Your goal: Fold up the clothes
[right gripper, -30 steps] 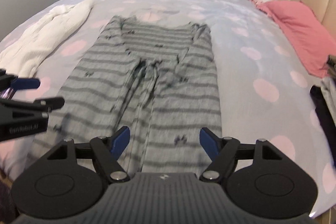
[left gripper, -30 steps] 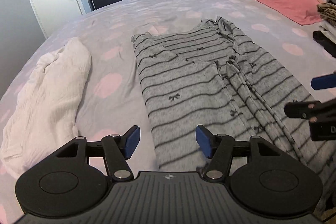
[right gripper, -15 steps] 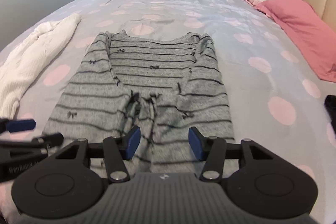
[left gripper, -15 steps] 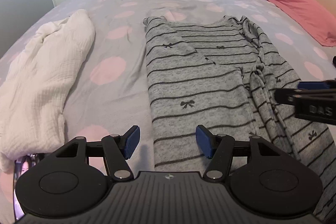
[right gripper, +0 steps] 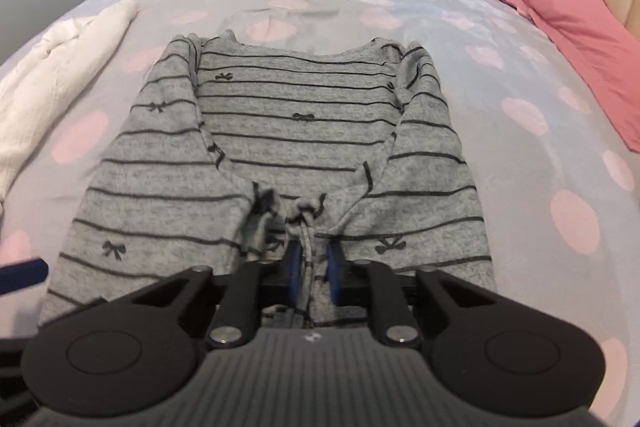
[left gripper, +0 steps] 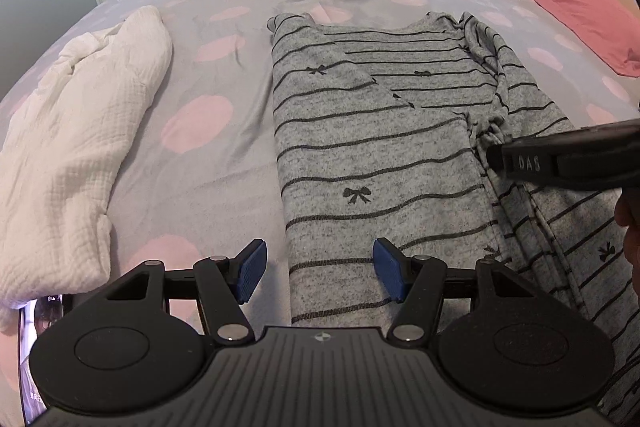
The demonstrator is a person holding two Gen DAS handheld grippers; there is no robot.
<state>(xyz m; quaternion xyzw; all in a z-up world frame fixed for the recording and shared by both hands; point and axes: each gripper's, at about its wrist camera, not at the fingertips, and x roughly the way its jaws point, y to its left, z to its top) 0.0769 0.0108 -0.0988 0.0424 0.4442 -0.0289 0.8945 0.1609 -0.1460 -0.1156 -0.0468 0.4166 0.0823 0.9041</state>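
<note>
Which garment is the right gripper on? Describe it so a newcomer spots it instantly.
On the polka-dot bed, two garments lie side by side. It is the grey striped top in the middle, sleeves folded inward, unlike the plain white crinkled garment beside it. The right gripper pinches its near edge.

Light: soft, even and fairly dim; no glare is seen.
Shadows: faint.
Distortion: strong fisheye bending, corners blacked out.
Blur: the right wrist view is slightly smeared.
</note>
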